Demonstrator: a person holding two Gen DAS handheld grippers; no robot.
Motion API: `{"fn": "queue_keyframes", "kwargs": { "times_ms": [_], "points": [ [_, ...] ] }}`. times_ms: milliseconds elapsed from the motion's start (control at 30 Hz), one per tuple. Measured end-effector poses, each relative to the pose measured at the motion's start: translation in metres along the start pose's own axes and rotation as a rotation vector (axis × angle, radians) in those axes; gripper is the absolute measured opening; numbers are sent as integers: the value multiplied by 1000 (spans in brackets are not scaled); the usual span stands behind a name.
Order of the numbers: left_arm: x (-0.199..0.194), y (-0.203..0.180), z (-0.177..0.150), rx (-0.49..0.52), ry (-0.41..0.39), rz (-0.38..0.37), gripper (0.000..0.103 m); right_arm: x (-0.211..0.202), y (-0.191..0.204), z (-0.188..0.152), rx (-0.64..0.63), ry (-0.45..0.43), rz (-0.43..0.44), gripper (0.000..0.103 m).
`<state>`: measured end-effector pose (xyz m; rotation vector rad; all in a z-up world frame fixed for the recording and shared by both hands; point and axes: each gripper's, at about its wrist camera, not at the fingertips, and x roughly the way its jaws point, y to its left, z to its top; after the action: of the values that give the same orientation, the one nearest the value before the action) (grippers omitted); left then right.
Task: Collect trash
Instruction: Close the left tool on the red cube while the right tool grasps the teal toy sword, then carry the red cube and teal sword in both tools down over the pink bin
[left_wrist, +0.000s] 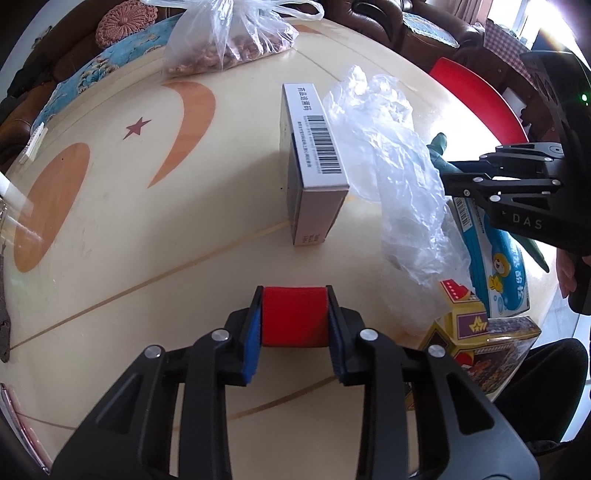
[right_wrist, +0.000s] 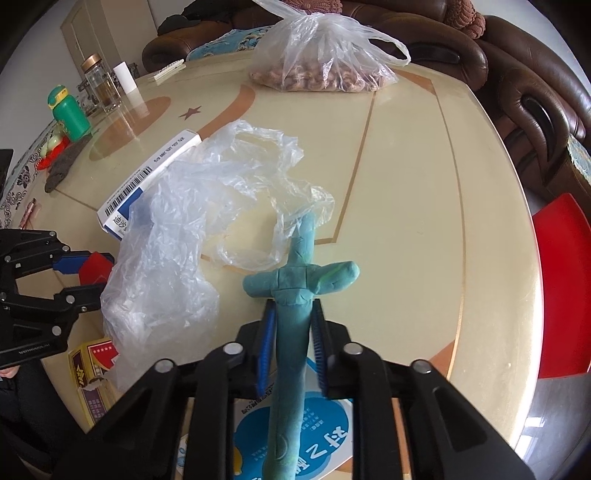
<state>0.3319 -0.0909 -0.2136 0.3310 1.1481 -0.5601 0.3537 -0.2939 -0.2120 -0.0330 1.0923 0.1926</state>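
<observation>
A small red block (left_wrist: 294, 316) is pinched between the blue pads of the left tongs (left_wrist: 294, 295), and ahead of them on the cream table (left_wrist: 110, 258) a white box (left_wrist: 314, 162) is stood on edge. A teal clay sword (right_wrist: 293, 332) is gripped by its handle in the right tongs (right_wrist: 293, 314), with its crossguard just past the tips. A crumpled clear plastic bag (right_wrist: 173, 251) is spread between the two tongs, and a tied bag of nuts (right_wrist: 317, 70) is seen far beyond both.

The round cream table (right_wrist: 424, 206) looks smooth and shiny. On it, the crumpled clear plastic bag (right_wrist: 173, 236) is thin and wrinkly, and beside that the white cardboard box (left_wrist: 314, 147) looks matt.
</observation>
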Motion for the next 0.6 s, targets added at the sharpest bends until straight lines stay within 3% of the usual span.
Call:
{"fn": "queue_keyframes", "kwargs": {
  "times_ms": [600],
  "points": [
    [-22,2,-1,-23,-54,48,31,-31,-4,-4,44,-59,-89,18]
  ]
}}
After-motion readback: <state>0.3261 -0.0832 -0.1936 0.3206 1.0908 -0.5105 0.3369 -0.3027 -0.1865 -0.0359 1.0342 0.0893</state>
